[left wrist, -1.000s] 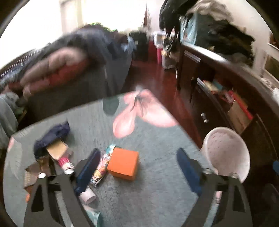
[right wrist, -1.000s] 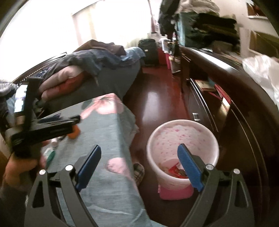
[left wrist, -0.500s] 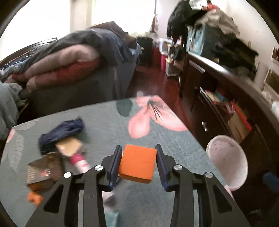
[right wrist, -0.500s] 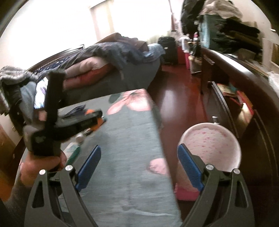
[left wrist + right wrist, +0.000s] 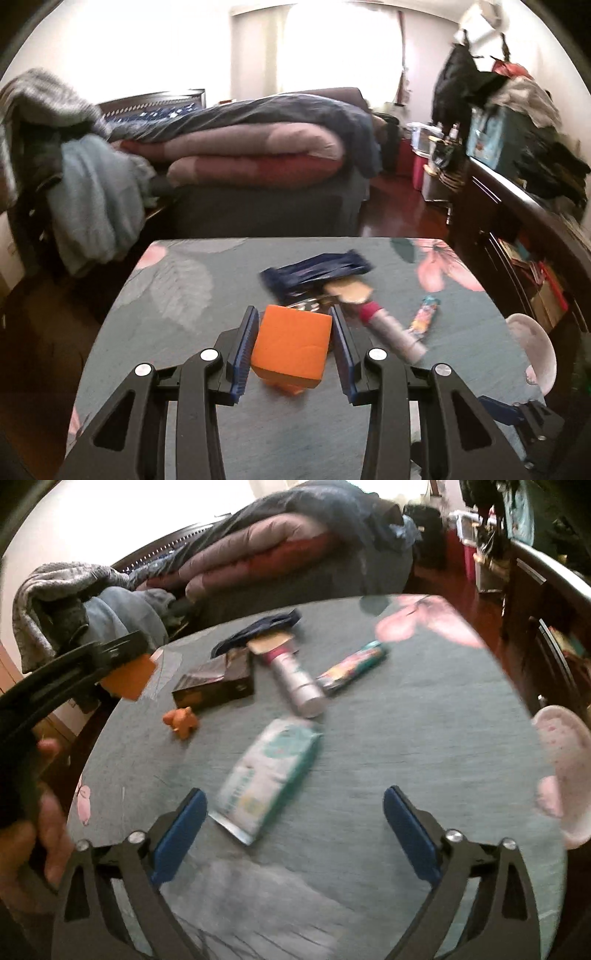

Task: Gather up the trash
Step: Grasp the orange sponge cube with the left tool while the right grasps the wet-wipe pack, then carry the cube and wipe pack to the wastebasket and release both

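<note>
Two risks face you: the orange box (image 5: 291,345), clamped in your left tool (image 5: 291,354) and carried above the desk (image 5: 184,288), could slip out, while your right tool (image 5: 295,834), jaws wide apart, could shove the wipes packet (image 5: 267,779) just ahead.

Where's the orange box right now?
Clamped in the left gripper, the orange box is off the table; the right wrist view shows it at far left, beyond the brown box.

Both wrist cameras look forward and down over the same table (image 5: 177,295), close above it; each sees the bed (image 5: 280,550) behind.
</note>
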A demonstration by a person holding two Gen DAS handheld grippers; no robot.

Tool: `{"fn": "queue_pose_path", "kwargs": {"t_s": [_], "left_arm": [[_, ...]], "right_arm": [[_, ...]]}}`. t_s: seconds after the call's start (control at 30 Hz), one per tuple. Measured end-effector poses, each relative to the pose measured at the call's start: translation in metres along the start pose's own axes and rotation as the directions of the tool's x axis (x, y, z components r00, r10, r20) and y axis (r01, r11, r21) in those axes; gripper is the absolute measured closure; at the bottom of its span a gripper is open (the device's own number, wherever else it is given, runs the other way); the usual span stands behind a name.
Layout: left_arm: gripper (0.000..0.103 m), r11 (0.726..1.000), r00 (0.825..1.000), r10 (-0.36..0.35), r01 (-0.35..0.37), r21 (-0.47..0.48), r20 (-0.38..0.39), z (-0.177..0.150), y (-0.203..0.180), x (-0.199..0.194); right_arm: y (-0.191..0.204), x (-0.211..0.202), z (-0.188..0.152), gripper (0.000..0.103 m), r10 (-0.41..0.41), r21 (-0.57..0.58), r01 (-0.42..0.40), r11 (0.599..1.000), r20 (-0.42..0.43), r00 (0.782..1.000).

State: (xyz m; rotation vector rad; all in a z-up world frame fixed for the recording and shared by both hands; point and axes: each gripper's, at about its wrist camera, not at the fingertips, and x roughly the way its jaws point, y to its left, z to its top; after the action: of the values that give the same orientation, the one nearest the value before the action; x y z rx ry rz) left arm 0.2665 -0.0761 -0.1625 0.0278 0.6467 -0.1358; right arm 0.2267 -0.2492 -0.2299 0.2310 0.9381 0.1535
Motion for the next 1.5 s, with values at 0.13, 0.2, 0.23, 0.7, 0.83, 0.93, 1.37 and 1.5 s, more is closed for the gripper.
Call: {"fn": "queue_pose_path", "kwargs": {"t_s": [0.13, 0.2, 0.23, 0.7, 0.83, 0.93, 1.37, 1.5], "left_arm": [[0.064, 0.999, 1.000, 0.008, -0.008, -0.036, -0.001, -0.003, 0.024, -0.003], [0.064, 0.999, 1.000, 0.003, -0.003, -0.046, 0.002, -0.004, 0.031, -0.004], [0.064, 0.999, 1.000, 0.000, 0.000, -0.050, 0.004, -0.005, 0.033, -0.005], [0.064, 0.998, 0.998, -0.057, 0.058, -0.041, 0.015, -0.008, 0.021, -0.019], [0.064, 0.996, 0.996, -0.085, 0.085, -0.026, 0.016, -0.008, 0.005, -0.023], [0.064, 0.994, 0.993, -0.112, 0.112, -0.005, 0.021, -0.007, -0.012, -0.026], [0.064, 0.970, 0.974, -0.225, 0.222, 0.098, 0.018, -0.007, -0.093, -0.036], [0.064, 0.959, 0.967, -0.254, 0.250, 0.133, 0.013, -0.006, -0.117, -0.038]], "right_arm": [[0.023, 0.019, 0.006, 0.004, -0.081, -0.003, 0.081, 0.997, -0.012, 0.997], [0.030, 0.026, 0.009, 0.003, -0.116, -0.015, 0.116, 0.993, -0.017, 0.993], [0.032, 0.027, 0.009, 0.005, -0.138, -0.022, 0.138, 0.990, -0.016, 0.990], [0.018, 0.000, -0.004, 0.056, -0.163, -0.058, 0.164, 0.985, 0.022, 0.986], [0.002, -0.023, -0.011, 0.056, -0.136, -0.026, 0.137, 0.990, 0.038, 0.990], [-0.009, -0.035, -0.013, 0.056, -0.131, -0.004, 0.131, 0.991, 0.050, 0.990], [-0.068, -0.081, -0.025, 0.056, -0.157, 0.096, 0.147, 0.984, 0.104, 0.982], [-0.088, -0.092, -0.030, 0.056, -0.159, 0.134, 0.143, 0.981, 0.115, 0.980]]}}
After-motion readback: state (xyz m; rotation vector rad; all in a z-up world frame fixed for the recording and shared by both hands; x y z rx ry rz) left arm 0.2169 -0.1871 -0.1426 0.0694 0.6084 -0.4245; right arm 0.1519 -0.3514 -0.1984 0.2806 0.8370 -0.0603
